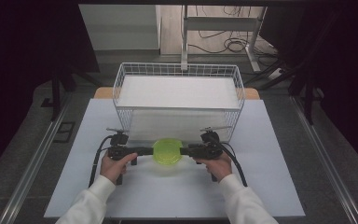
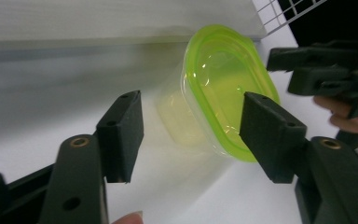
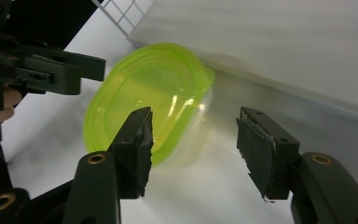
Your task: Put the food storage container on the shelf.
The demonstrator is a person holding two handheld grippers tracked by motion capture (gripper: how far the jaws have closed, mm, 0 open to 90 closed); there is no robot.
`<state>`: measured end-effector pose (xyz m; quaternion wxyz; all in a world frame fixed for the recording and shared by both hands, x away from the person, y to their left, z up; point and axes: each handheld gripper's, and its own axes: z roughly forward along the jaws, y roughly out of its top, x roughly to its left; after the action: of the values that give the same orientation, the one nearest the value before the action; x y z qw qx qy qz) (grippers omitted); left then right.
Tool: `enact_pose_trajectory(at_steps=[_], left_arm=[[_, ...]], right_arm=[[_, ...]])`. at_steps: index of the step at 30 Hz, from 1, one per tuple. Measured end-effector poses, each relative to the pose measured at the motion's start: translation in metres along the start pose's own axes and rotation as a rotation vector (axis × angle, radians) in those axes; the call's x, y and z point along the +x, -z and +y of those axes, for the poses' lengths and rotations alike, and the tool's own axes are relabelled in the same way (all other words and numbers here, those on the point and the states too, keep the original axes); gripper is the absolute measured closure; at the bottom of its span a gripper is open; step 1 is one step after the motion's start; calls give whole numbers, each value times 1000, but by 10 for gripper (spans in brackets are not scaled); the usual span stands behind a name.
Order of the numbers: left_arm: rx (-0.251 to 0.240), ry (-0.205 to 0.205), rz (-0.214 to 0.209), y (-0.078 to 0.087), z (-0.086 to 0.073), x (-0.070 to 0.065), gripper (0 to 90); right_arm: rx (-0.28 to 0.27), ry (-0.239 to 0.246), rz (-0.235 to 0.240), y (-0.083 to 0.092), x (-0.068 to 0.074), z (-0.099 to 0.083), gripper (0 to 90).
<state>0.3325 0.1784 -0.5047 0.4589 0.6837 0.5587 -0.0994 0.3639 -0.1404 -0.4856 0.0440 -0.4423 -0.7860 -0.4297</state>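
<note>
Both grippers stand wide open, gripping nothing: left gripper (image 1: 145, 151) at 9 o'clock and right gripper (image 1: 186, 150) at 3 o'clock of the green-lidded container (image 1: 167, 151) on the desk (image 1: 270, 186). Wire basket (image 1: 121, 79) sits at 12 o'clock; its contents are unclear.

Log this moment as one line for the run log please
left gripper: open, at container's left | right gripper: open, at container's right | green-lidded container: on table, in front of wire basket, not gripped

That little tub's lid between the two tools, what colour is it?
Bright yellow-green, see-through, on the lid; it shows best in the right gripper view.
</note>
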Motion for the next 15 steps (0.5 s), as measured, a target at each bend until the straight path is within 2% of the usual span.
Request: enact_pose_trajectory(at_steps=[3, 4, 5, 7, 8, 10, 12, 13, 14, 15], left_arm=[[1, 6, -5, -3, -1, 1, 427], [8, 14, -17, -4, -1, 2, 442], [12, 30, -38, -7, -1, 2, 452], [21, 36, -41, -8, -2, 2, 482], [39, 56, -56, -11, -2, 4, 502], [42, 66, -71, -13, -3, 4, 525], [45, 89, -102, -16, -3, 5, 601], [48, 99, -133, -17, -3, 6, 645], [48, 106, -130, -19, -4, 4, 709], [41, 104, -124, -19, -4, 4, 728]], right_arm=[[9, -1, -8, -5, 0, -1, 479], [13, -18, -9, -8, -2, -2, 501], [14, -27, -1, -9, -4, -2, 511], [19, -47, 23, -12, -5, -3, 537], [20, -55, 33, -14, -5, -3, 557], [19, -64, 43, -15, -5, -3, 582], [15, -88, 69, -15, -7, -3, 658], [14, -101, 84, -16, -8, -3, 680], [16, -128, 110, -16, -10, -4, 723], [14, -137, 117, -15, -10, -4, 733]])
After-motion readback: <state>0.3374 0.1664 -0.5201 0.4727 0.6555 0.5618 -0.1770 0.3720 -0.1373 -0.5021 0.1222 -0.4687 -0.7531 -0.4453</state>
